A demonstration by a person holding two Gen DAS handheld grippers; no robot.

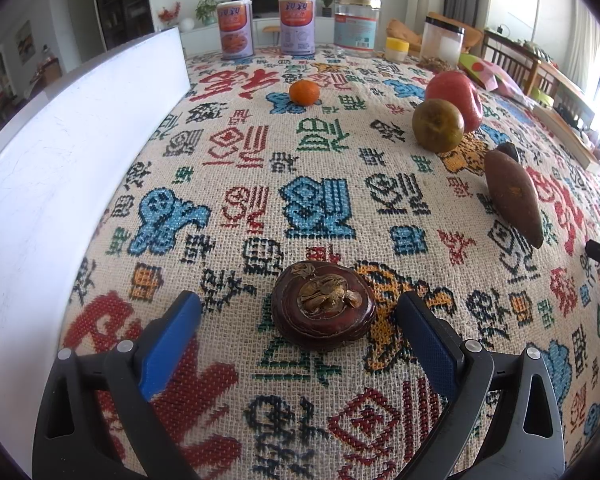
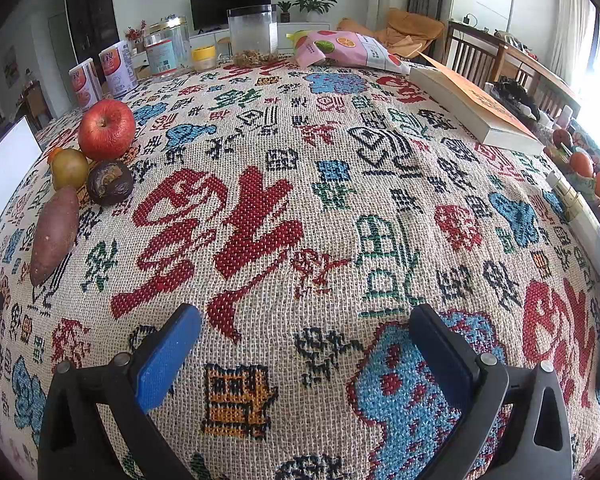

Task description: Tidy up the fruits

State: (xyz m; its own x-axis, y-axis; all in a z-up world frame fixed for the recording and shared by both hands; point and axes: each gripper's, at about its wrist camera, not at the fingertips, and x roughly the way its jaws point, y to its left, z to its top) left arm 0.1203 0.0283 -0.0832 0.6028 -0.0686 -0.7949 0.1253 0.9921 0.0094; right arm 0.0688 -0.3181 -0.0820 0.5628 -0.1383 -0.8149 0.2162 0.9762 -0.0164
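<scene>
A dark brown mangosteen (image 1: 323, 306) lies on the patterned tablecloth between the fingers of my left gripper (image 1: 299, 301), which is open and not touching it. Farther back sits a tangerine (image 1: 304, 92). At the right, a red apple (image 1: 454, 98), a green-brown round fruit (image 1: 438, 125) and a sweet potato (image 1: 512, 196) form a group. In the right wrist view the apple (image 2: 106, 129), yellow-green fruit (image 2: 69, 168), a dark purple fruit (image 2: 110, 182) and the sweet potato (image 2: 55, 234) lie far left. My right gripper (image 2: 305, 312) is open over bare cloth.
A white panel (image 1: 60, 160) stands along the table's left side. Two cans (image 1: 236, 28), a glass jar (image 1: 356, 24) and a clear tub (image 2: 253, 36) line the far edge. A snack bag (image 2: 348, 50) and a book (image 2: 476, 108) lie at the right.
</scene>
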